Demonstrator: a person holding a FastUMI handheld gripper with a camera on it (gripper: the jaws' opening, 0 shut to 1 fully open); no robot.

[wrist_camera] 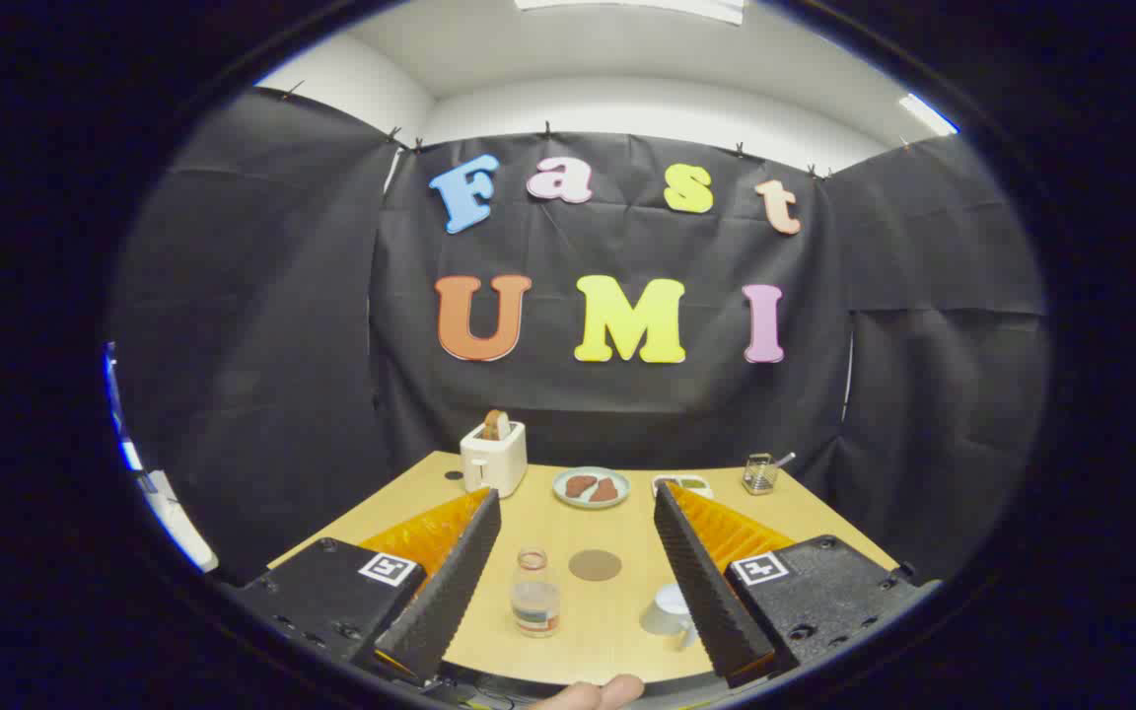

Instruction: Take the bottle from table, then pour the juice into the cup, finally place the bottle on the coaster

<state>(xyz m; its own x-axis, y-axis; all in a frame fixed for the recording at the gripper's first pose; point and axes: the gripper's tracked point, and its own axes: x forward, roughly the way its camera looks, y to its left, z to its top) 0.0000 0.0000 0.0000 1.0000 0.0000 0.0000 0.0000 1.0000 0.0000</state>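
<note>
Bottle [534, 593] stands untouched on desk [617, 631] btwn your tool's [578, 508] wide-spread, empty fingers, cup [668, 610] by right finger, coaster [595, 565] just beyond; first step: ease fwd, clamp bottle's body.

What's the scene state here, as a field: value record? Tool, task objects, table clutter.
tool: open, fingers spread wide, nothing held
bottle: upright on table, between the fingers, nearer the left one, untouched, no cap visible
cup: on table beside the right finger, partly hidden by it
coaster: bare, just beyond bottle and cup
toaster: far left of table, slice sticking up
plate: far centre, two brown pieces on it
small dish: right of plate
glass holder: far right
task stage: bottle not yet taken
</note>
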